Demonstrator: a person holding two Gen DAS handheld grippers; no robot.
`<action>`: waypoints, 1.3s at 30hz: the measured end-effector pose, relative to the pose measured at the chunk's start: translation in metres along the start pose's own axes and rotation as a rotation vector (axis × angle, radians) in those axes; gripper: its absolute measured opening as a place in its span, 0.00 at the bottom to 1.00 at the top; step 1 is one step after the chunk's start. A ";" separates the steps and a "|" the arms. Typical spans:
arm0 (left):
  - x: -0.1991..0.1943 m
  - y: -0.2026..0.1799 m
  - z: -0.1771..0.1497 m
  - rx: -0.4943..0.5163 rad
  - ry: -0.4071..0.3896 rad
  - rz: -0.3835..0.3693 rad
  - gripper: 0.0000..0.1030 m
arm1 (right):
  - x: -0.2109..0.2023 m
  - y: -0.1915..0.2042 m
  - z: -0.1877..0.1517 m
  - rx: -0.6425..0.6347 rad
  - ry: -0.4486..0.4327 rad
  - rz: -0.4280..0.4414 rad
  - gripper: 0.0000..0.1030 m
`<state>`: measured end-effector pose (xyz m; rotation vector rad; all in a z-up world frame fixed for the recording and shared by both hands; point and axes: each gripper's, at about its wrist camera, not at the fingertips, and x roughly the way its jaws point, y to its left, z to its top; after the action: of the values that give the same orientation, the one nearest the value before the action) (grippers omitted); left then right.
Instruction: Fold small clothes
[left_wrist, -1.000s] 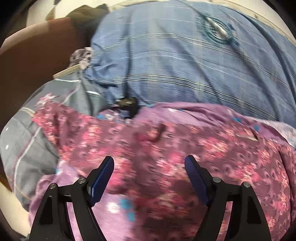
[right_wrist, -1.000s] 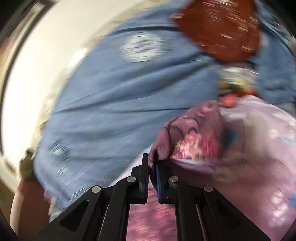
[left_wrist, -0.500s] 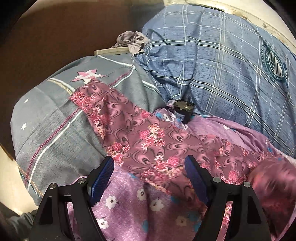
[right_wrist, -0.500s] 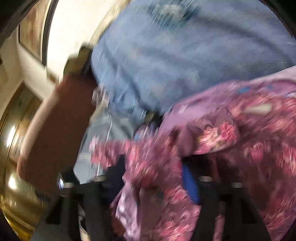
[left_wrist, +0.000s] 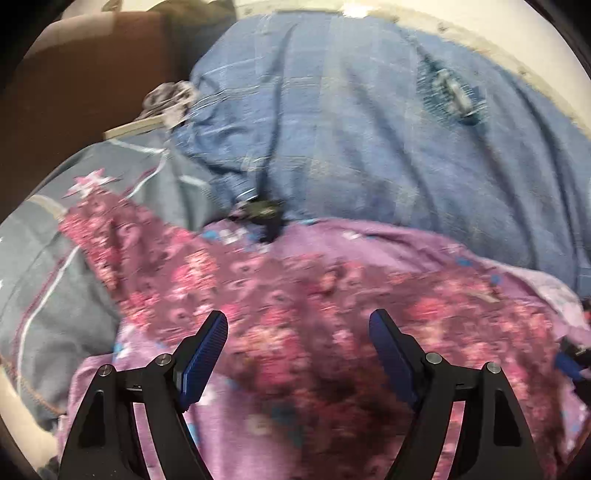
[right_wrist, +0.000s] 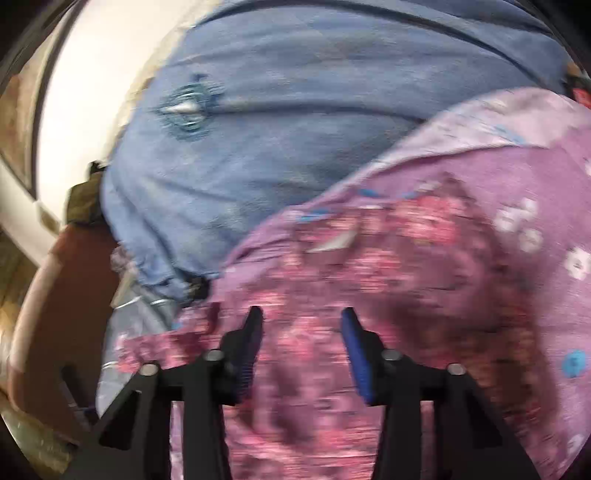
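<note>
A maroon garment with pink flowers (left_wrist: 288, 295) lies spread over a lilac flowered sheet (left_wrist: 369, 240). My left gripper (left_wrist: 298, 317) hovers just above the garment's near part, open wide, with nothing between its fingers. In the right wrist view the same garment (right_wrist: 388, 258) fills the lower half, blurred by motion. My right gripper (right_wrist: 301, 314) is low over it with its jaws partly apart and closing. Cloth shows behind the gap, but the pads do not press on it.
A big blue plaid pillow (left_wrist: 369, 129) lies behind the garment, and a grey pillow with a star (left_wrist: 55, 277) lies to the left. A small black object (left_wrist: 264, 210) sits where the pillows meet. Brown furniture (left_wrist: 74, 74) stands at the far left.
The right gripper was shut on a fold of the maroon garment; it has let go, dropped low over the spread cloth, and its jaws have narrowed. The left gripper shifted a little and stayed open.
</note>
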<state>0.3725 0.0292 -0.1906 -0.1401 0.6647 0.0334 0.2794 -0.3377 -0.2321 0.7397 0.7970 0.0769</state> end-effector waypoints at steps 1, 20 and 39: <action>-0.005 -0.002 0.001 -0.003 -0.025 -0.019 0.77 | 0.001 -0.010 0.000 0.012 0.001 -0.001 0.38; 0.062 -0.001 -0.029 -0.012 0.280 -0.126 0.08 | 0.093 0.053 -0.011 -0.183 0.280 0.013 0.51; 0.026 -0.011 -0.024 0.116 0.015 -0.099 0.08 | 0.048 0.057 0.003 -0.287 -0.134 -0.176 0.01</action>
<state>0.3789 0.0150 -0.2243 -0.0610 0.6718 -0.1016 0.3272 -0.2805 -0.2246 0.3969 0.7021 -0.0166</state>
